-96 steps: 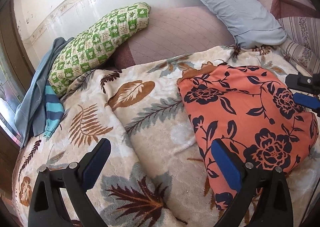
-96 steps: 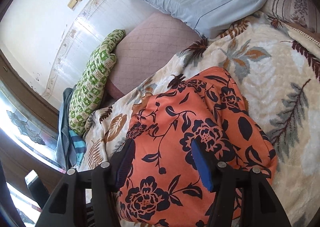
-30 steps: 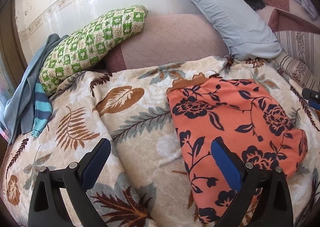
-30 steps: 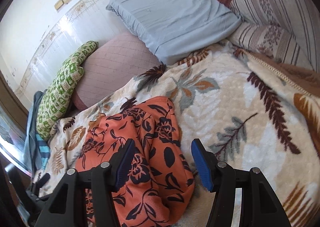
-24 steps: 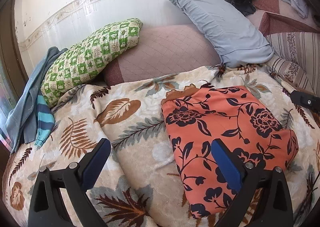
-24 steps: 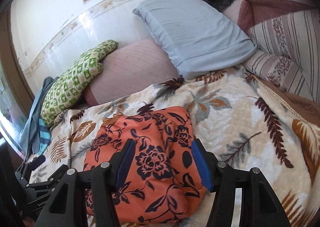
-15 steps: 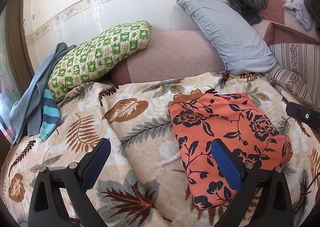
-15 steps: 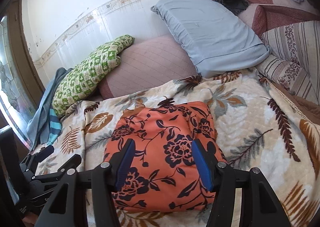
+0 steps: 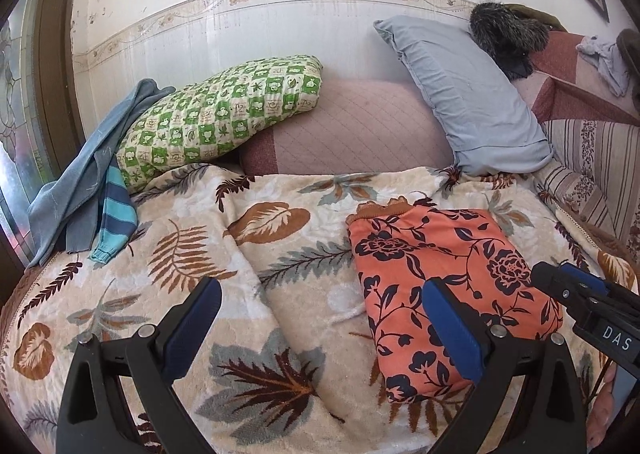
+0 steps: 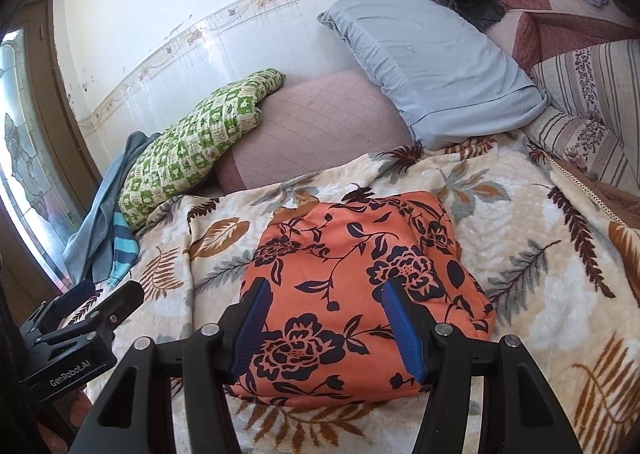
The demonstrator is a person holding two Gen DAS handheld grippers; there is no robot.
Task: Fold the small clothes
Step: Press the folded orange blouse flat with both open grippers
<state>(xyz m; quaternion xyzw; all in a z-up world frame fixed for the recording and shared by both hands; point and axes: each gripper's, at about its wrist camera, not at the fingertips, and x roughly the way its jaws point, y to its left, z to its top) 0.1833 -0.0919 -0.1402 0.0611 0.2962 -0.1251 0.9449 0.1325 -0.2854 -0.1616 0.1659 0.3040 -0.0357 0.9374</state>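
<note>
An orange garment with dark flowers (image 9: 440, 274) lies folded into a thick rectangle on the leaf-patterned blanket (image 9: 224, 254); it also shows in the right wrist view (image 10: 352, 282). My left gripper (image 9: 320, 322) is open and empty, raised above the blanket, with its right finger over the garment's left part. My right gripper (image 10: 328, 322) is open and empty, held above the garment's near half. The right gripper also shows at the right edge of the left wrist view (image 9: 576, 290), and the left gripper shows at the lower left of the right wrist view (image 10: 92, 306).
A green checked pillow (image 9: 216, 118), a pink cushion (image 9: 352, 138) and a blue pillow (image 9: 460, 94) lean on the wall behind. Blue and striped clothes (image 9: 92, 182) hang at the bed's left edge. Striped cushions (image 10: 592, 102) stand at the right.
Both grippers have pulled back and up from the folded garment, so more wall and bed show. Both stay open. The garment lies where it was.
</note>
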